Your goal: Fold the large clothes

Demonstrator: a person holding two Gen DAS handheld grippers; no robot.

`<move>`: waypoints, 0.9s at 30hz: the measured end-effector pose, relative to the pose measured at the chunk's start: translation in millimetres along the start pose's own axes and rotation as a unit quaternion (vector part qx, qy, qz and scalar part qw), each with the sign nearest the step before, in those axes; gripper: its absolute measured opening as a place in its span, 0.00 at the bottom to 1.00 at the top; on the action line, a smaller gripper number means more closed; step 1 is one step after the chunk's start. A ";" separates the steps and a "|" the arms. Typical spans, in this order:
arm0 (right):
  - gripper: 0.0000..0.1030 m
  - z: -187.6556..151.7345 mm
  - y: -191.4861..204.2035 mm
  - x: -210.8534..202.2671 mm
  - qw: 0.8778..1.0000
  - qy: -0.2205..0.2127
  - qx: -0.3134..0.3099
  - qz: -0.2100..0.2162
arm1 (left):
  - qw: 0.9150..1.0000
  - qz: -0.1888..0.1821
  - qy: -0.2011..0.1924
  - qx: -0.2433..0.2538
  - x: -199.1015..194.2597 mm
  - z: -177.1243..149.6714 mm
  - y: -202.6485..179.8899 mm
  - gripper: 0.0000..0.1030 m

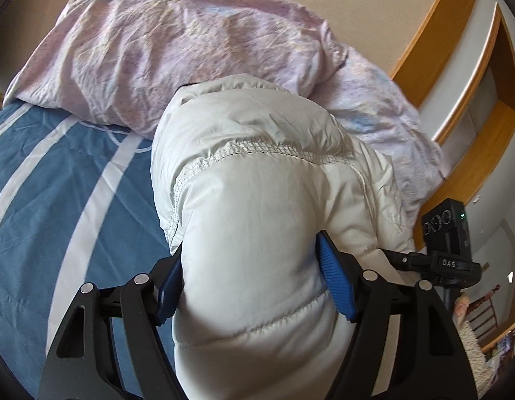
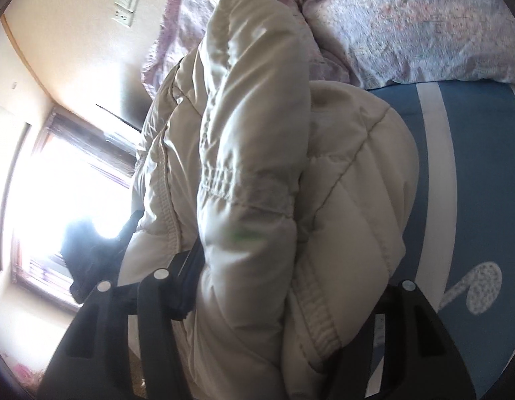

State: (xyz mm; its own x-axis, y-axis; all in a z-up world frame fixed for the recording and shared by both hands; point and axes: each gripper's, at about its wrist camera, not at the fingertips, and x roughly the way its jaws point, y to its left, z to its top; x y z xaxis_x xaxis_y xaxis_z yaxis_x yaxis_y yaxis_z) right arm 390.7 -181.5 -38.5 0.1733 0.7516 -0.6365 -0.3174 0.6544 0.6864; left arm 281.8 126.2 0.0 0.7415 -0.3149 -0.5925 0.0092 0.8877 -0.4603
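The puffy white quilted jacket is bunched in a thick mound above the bed, raised at its near end by both tools and trailing toward the lilac floral duvet heaped at the far end. The bed wears a blue sheet with white stripes, which shows beside the jacket in both views. The left tool pinches a fat padded fold, its blue pads pressed into the fabric on either side. The right tool grips another thick roll of the jacket, which fills the gap between its black arms; one finger is hidden by fabric.
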 end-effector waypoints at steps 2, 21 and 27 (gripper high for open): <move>0.60 -0.6 -0.9 6.9 1.000 -0.005 0.005 -0.014 | 1.000 0.014 0.005 0.001 7.1 -1.0 4.5 0.73; 0.81 -40.3 80.1 -93.8 0.933 -0.235 -0.062 -0.265 | 0.981 0.140 -0.062 0.116 -42.8 6.8 -35.2 0.82; 0.41 -31.3 108.3 -42.0 0.922 -0.202 -0.150 -0.293 | 0.983 0.130 -0.045 0.125 -24.3 0.6 -52.9 0.82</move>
State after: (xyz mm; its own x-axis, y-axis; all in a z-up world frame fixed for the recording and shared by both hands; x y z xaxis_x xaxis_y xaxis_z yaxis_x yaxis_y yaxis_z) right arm 319.8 -144.7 51.5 0.7112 0.2857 -0.6423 -0.2919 0.9512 0.0999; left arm 263.6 87.1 39.1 0.7964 -0.0466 -0.6029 -0.0320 0.9924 -0.1189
